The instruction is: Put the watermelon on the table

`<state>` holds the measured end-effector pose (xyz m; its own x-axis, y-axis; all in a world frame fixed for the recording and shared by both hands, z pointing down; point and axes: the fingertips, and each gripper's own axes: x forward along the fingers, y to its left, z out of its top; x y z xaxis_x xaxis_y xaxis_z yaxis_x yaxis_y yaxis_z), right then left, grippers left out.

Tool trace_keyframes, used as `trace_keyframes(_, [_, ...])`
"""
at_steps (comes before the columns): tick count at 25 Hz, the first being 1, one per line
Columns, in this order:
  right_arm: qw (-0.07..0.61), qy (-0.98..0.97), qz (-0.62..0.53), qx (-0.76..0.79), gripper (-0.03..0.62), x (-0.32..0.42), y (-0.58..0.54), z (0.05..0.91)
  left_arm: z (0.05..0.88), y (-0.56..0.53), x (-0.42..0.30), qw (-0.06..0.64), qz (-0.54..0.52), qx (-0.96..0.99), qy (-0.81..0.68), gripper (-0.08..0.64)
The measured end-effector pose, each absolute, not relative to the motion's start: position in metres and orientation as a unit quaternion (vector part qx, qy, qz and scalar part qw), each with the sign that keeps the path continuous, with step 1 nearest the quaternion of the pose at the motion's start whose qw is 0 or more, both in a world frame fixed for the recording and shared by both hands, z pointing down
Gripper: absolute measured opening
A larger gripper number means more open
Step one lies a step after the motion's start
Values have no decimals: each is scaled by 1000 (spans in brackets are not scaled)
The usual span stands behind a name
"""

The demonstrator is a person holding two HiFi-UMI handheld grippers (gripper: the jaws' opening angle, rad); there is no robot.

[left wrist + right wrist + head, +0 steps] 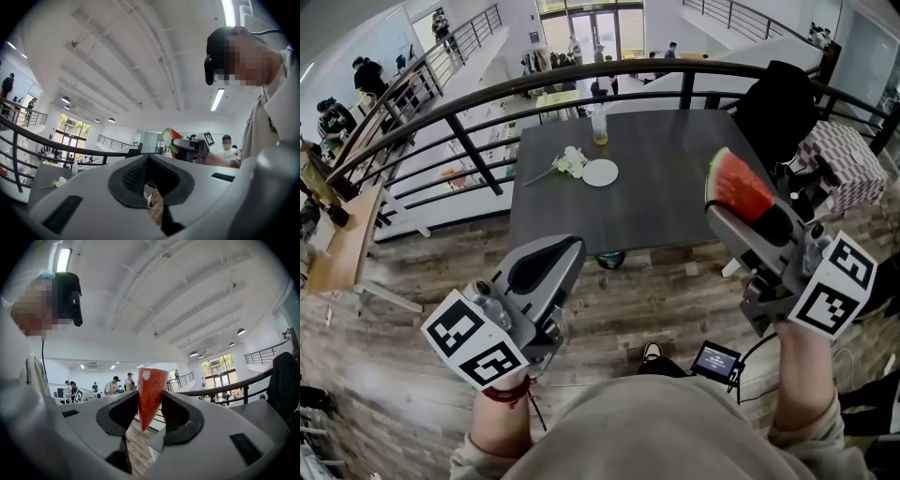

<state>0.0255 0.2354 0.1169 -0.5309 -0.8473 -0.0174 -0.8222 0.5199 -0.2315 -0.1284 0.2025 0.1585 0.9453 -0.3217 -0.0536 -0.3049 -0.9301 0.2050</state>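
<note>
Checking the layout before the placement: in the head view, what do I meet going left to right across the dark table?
White flowers → white plate → watermelon slice, held at the table's right edge. The bottle stands straight behind the plate, so it is left out of the order.

Left tongs (570,246) together; right tongs (719,214) on watermelon (739,186).

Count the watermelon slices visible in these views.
1: the red, green-rinded watermelon wedge, clamped in the right hand-held gripper, not yet on the dark table; none visible elsewhere.
</note>
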Motion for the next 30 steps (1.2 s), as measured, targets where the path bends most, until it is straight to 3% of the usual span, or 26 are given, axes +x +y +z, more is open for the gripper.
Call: trace_keyframes(30, [78, 851, -140, -501, 169, 203, 157, 147, 174, 111, 38, 121, -2, 982, -147, 3])
